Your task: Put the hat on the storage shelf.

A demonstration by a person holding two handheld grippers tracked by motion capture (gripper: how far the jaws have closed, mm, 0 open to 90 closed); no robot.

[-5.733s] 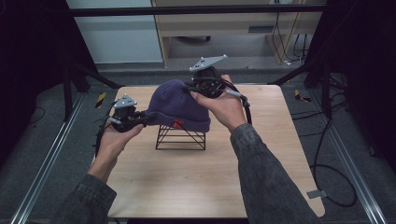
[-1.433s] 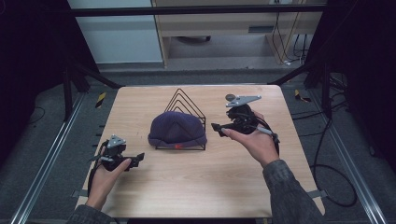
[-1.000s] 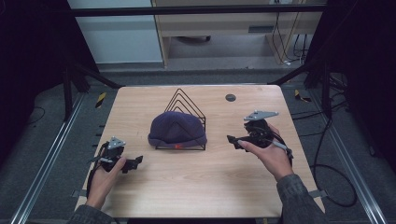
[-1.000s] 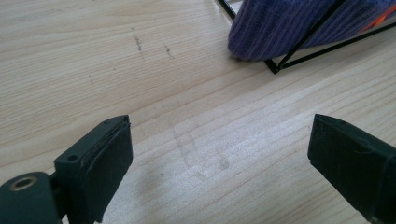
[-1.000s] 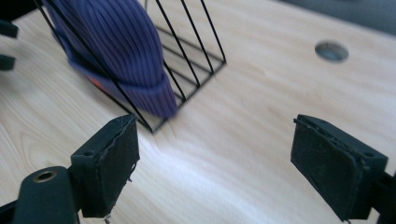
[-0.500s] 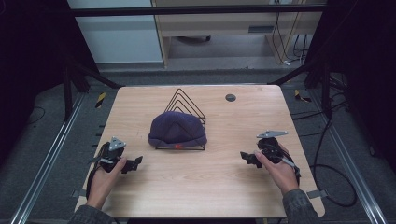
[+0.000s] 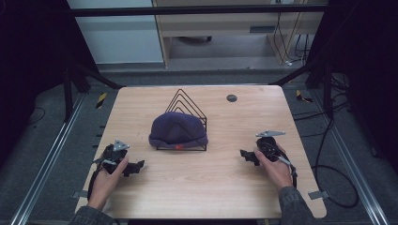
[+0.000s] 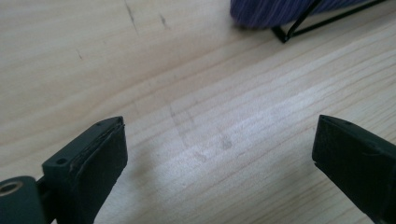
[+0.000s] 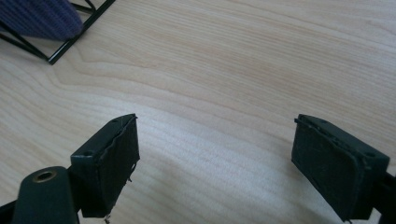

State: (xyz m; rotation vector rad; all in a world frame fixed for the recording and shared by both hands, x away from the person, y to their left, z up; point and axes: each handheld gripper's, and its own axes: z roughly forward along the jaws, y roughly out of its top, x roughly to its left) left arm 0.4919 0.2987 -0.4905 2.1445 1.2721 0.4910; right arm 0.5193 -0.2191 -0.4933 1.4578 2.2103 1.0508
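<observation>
A dark blue knit cap [image 7: 178, 128] is draped over the front of a black wire rack [image 7: 185, 104] at the middle of the wooden table [image 7: 211, 187]. My left gripper [image 7: 134, 167] rests low at the front left, open, with bare wood between its jaws. My right gripper [image 7: 247, 156] rests at the front right, open too, holding nothing. The left gripper view catches the cap's edge [image 8: 280, 11] and a rack wire [image 8: 322, 21] at the top. The right gripper view has the cap [image 9: 37, 18] and the rack's corner [image 9: 70, 44] at its top left.
A small dark round disc [image 7: 231, 98] lies on the table behind the rack to the right. Metal rails [image 7: 44, 164] run along the floor on both sides. Cables [image 7: 328, 173] trail on the floor at the right.
The cap, earlier lifted in both grippers over the rack, now rests on it. My right gripper has drawn back and down to the front right; the left has stayed at the front left.
</observation>
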